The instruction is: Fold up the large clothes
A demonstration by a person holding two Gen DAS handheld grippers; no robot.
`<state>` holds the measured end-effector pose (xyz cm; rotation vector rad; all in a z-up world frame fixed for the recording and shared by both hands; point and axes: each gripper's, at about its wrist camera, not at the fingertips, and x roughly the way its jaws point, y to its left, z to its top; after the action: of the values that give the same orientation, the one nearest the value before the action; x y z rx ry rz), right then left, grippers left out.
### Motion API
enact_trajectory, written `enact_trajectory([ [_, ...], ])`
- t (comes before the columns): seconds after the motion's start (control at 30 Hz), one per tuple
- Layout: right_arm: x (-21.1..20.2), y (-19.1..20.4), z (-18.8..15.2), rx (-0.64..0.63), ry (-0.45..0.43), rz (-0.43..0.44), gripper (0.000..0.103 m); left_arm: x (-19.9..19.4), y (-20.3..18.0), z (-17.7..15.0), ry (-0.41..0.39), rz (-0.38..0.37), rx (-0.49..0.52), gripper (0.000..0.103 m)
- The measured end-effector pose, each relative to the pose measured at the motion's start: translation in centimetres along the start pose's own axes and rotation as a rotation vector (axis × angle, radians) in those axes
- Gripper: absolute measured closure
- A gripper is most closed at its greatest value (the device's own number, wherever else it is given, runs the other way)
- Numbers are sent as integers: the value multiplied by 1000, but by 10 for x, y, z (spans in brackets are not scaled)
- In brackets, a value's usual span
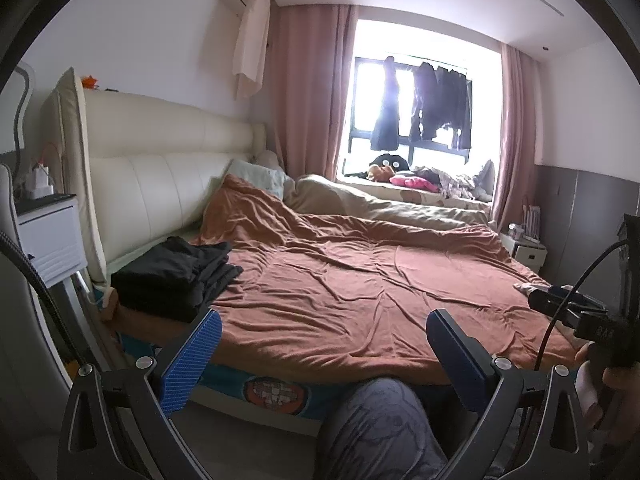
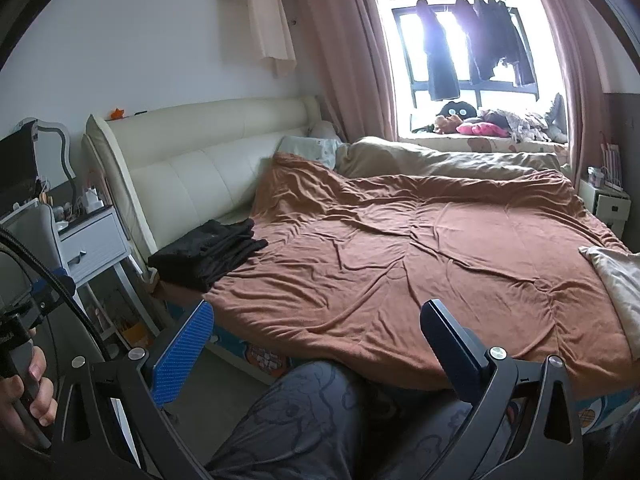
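A stack of folded black clothes [image 1: 176, 276] [image 2: 208, 252] lies at the near left corner of the bed, by the headboard. A pale garment [image 2: 616, 284] rests on the bed's right edge; only a small bit of it [image 1: 528, 288] shows in the left wrist view. My left gripper [image 1: 324, 328] hangs open over the bed's near edge, holding nothing, with the black stack just beyond its left finger. My right gripper [image 2: 316, 320] is also open and empty, above the same edge. The right gripper's body [image 1: 576, 312] shows at the far right of the left wrist view.
A rumpled rust-brown blanket [image 1: 360, 280] [image 2: 420, 248] covers the bed, with a beige duvet [image 1: 380, 208] behind it. A person's patterned-trousered knee [image 1: 380, 420] [image 2: 320, 412] is below the grippers. A white nightstand [image 1: 52, 236] [image 2: 96, 244] stands left, a cream headboard [image 1: 160, 184] behind.
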<state>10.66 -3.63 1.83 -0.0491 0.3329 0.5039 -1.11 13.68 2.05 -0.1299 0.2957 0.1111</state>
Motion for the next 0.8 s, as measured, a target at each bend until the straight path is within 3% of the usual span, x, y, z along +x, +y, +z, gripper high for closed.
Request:
enact_trajectory([
  [0.8, -1, -2, 1, 5, 21, -6, 0, -9, 3, -3, -10, -14, -17, 0],
])
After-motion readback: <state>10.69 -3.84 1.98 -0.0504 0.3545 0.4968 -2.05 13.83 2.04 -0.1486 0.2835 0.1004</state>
